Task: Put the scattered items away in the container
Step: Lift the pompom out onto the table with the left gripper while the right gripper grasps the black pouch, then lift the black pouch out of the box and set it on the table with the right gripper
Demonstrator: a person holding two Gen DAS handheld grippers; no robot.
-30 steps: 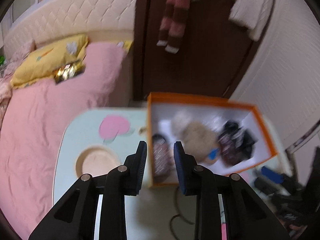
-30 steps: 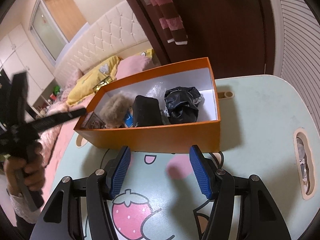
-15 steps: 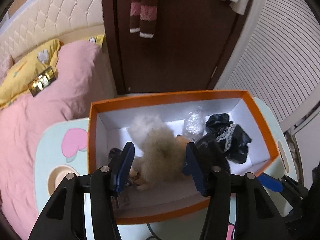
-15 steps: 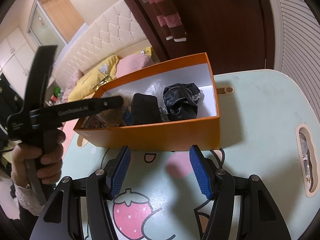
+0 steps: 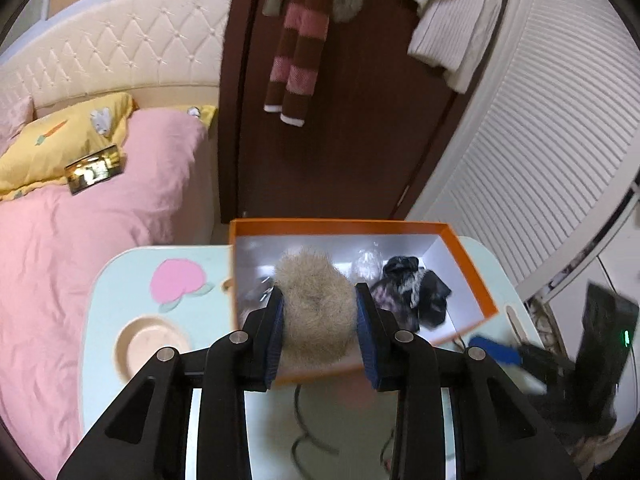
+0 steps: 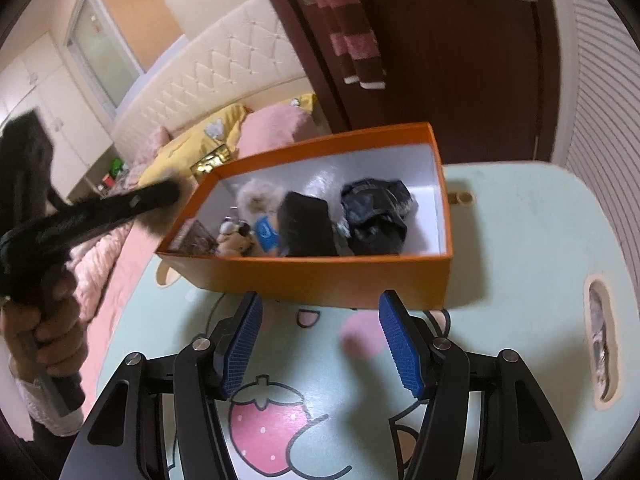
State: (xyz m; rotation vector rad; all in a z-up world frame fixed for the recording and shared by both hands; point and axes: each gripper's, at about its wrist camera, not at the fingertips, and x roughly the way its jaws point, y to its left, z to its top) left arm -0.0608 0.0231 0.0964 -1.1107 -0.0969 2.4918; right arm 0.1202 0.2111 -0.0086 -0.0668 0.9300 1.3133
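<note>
Left tool (image 5: 319, 322): a fluffy tan pom-pom (image 5: 316, 308) is squeezed between its two blue pads. In the right wrist view the tool (image 6: 158, 196) is seen held up in the air, just outside the left end of the box, with tan fur showing at its tip.
Right tool (image 6: 320, 340): its pads are spread wide apart and nothing is held. It is held above the bench, just in front of the box.
Orange box (image 6: 332, 276): it is set on the bench. A black cloth bundle (image 6: 376, 212), a black pouch (image 6: 306, 226), a blue tag (image 6: 266, 232), a pale fluffy ball (image 6: 256, 196) and a small plush toy (image 6: 236, 240) are kept inside.
Bench (image 6: 520, 264): it is pale green, and a pink strawberry (image 6: 268, 432) is drawn on it.
Bed (image 5: 80, 240): it is covered in pink, and a yellow pillow (image 5: 60, 140) is laid on it.
</note>
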